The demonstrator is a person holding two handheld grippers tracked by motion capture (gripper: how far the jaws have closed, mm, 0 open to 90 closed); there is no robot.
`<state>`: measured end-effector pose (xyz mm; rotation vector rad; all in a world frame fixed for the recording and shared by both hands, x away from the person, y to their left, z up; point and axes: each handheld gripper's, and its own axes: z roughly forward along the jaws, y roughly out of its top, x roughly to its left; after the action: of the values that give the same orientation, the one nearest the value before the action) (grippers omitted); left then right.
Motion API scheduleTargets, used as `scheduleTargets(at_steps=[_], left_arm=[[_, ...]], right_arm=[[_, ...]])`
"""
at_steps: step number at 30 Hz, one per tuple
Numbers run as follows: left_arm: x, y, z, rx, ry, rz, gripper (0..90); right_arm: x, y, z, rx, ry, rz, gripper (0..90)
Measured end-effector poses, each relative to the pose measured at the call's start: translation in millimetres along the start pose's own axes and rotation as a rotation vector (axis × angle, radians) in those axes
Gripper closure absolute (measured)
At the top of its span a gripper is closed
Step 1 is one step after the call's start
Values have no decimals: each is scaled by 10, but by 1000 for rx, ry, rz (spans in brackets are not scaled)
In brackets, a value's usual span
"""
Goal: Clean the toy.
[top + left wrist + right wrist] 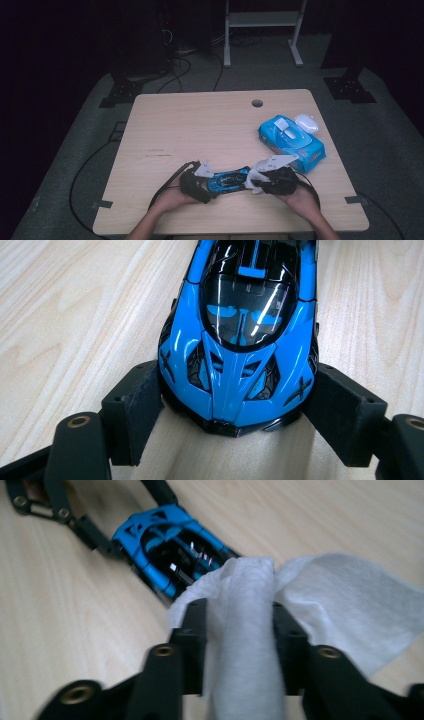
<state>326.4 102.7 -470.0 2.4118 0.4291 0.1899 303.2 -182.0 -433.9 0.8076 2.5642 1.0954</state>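
Note:
A glossy blue and black toy car lies on the wooden table near its front edge. My left gripper is shut on the car, its pads pressing both sides of the nose. My right gripper is shut on a white wipe, bunched between its jaws and spreading out to the right. The wipe touches the car's far end. In the high view the left gripper and right gripper face each other across the car.
A blue pack of wet wipes with a white lid lies at the table's right side, a small white object beside it. A round cable hole is near the far edge. Cables trail off both grippers.

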Motion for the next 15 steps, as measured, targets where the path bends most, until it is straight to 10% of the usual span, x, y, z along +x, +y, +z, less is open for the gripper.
scheduleTargets(at_steps=[15], left_arm=[[-2,1,3,-2,2,-2,250]], right_arm=[[18,83,150,2,-24,-3,830]])
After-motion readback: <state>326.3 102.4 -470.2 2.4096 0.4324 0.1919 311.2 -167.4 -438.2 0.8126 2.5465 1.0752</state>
